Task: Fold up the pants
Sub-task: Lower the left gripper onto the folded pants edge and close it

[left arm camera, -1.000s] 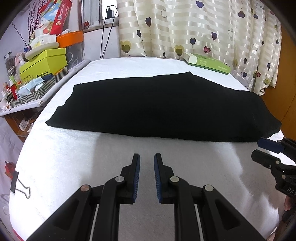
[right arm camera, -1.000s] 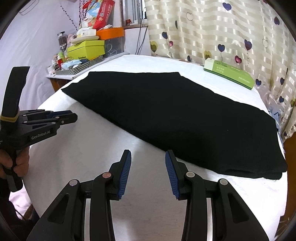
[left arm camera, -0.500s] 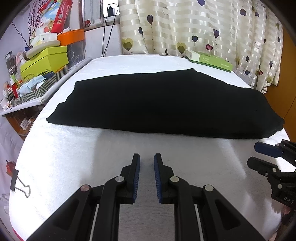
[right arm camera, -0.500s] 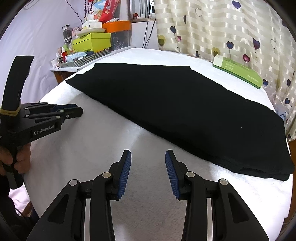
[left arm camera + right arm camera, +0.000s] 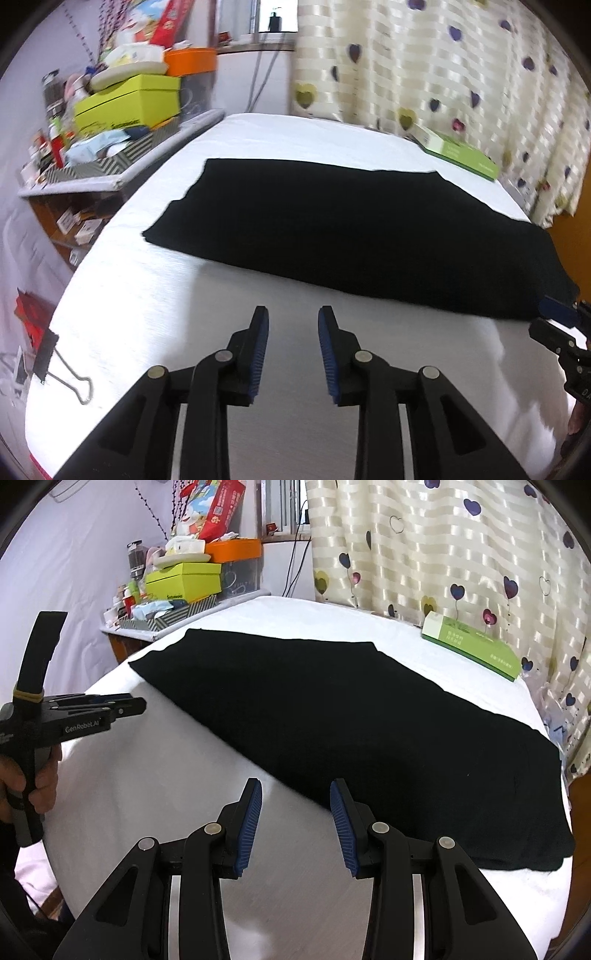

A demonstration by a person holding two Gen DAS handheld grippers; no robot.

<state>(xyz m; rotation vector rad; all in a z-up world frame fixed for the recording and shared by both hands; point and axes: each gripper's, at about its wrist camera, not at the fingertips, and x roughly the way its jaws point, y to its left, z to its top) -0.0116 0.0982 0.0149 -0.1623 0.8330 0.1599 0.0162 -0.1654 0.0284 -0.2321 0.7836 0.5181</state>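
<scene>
Black pants (image 5: 351, 236) (image 5: 351, 731) lie flat in one long strip across the white-covered table (image 5: 147, 314) (image 5: 147, 775). My left gripper (image 5: 291, 321) hovers open over bare cloth, a little short of the pants' near edge, with nothing between its fingers. It also shows side-on at the left of the right wrist view as the left gripper (image 5: 138, 703), held in a hand. My right gripper (image 5: 295, 794) stands open and empty, its right fingertip (image 5: 338, 794) at the pants' near edge. The right gripper (image 5: 554, 325) also appears by the pants' right end.
A flat green box (image 5: 458, 155) (image 5: 472, 646) lies at the table's far right by the heart-print curtain (image 5: 424, 74). A cluttered shelf with a lime shoebox (image 5: 125, 107) (image 5: 184, 581) borders the left side. A binder clip (image 5: 55, 358) grips the table's left edge.
My left gripper's jaws have opened wider and its view has swung left toward the pants' left end. My right gripper has come closer to the pants' near edge.
</scene>
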